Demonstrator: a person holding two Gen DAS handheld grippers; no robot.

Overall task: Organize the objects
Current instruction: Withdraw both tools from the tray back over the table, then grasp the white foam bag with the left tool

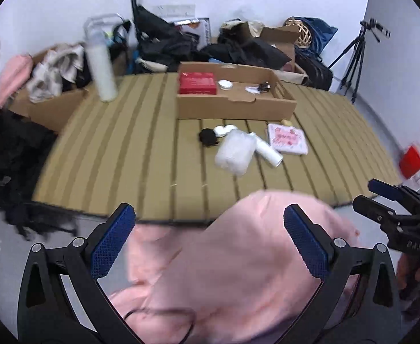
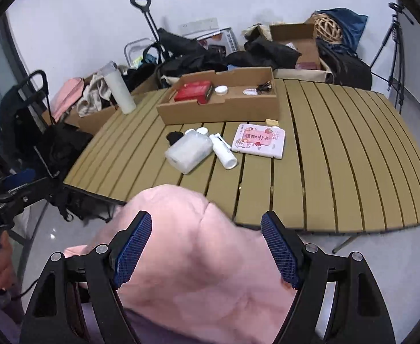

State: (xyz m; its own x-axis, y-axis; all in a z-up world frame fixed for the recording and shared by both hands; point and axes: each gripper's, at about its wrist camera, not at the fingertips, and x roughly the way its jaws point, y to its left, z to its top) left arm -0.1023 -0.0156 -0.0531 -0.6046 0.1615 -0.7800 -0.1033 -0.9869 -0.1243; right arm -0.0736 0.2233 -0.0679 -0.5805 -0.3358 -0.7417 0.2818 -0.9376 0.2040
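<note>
On the slatted table [image 2: 339, 154] lie a clear plastic jar [image 2: 188, 150], a small white bottle [image 2: 224, 152], a pink strawberry-print box [image 2: 258, 141], a black clump [image 2: 174, 137] and a small tan block [image 2: 271, 121]. They also show in the left wrist view: jar [image 1: 234, 152], bottle [image 1: 267, 150], pink box [image 1: 287, 139]. Behind them an open cardboard tray [image 2: 218, 111] holds a red box [image 2: 192, 90], a white round tin [image 2: 220, 89] and small dark items. My left gripper [image 1: 210, 226] and right gripper [image 2: 207, 235] are both open and empty, held back over a pink-clothed knee [image 2: 198, 258] short of the table's near edge.
A tall white flask [image 2: 119, 91] stands at the table's far left corner. Cardboard boxes with clothes, black bags, a trolley handle [image 2: 145, 14] and a wicker ball [image 2: 328, 27] crowd the floor behind. A tripod [image 2: 393, 43] stands at right. The right gripper shows in the left wrist view [image 1: 393, 206].
</note>
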